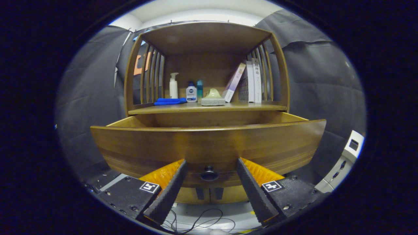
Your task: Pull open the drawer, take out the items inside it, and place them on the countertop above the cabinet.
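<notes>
The gripper [210, 163] is spread wide, fingers apart and pinching nothing. The dark round knob [209, 174] sits between the fingertips, touching neither. The wooden drawer [209, 143] stands pulled out at 12 o'clock from the fingers; its front panel hides the interior, so contents cannot be told. Beyond it lies the countertop [261, 107] of the wooden cabinet [209, 36]. On it, at 11 o'clock, a blue cloth [169, 101], a white pump bottle [173, 85], a small white bottle [191, 92] and a teal bottle [199, 88]. A sponge [213, 101] lies centrally. Books [249, 81] lean at 1 o'clock. Cables [199, 222] trail on the floor below.
</notes>
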`<move>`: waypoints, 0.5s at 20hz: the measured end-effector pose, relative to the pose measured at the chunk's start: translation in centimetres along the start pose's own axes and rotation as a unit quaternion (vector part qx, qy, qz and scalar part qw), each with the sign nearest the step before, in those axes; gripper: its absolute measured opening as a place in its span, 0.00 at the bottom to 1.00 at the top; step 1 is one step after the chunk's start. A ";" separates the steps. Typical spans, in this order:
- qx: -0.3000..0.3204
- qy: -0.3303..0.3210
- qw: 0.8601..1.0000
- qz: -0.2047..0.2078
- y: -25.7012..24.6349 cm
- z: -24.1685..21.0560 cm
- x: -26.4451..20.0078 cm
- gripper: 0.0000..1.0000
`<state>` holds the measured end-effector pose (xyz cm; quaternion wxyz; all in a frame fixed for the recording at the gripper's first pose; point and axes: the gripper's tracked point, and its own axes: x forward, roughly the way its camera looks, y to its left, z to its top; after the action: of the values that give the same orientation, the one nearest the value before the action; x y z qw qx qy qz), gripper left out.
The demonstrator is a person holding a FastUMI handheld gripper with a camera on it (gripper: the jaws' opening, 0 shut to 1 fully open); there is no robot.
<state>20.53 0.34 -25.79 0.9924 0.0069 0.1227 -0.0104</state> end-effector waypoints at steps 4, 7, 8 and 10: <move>-0.001 -0.006 1.000 -0.003 0.4 0.9 1.8 0.99; 0.005 -0.003 1.000 -0.004 0.7 1.1 3.5 0.99; 0.002 -0.005 1.000 -0.005 0.8 1.4 3.8 0.99; 0.003 -0.005 1.000 -0.006 1.0 1.6 4.8 0.99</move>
<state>25.65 1.27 -25.39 0.9928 0.0088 0.1180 -0.0169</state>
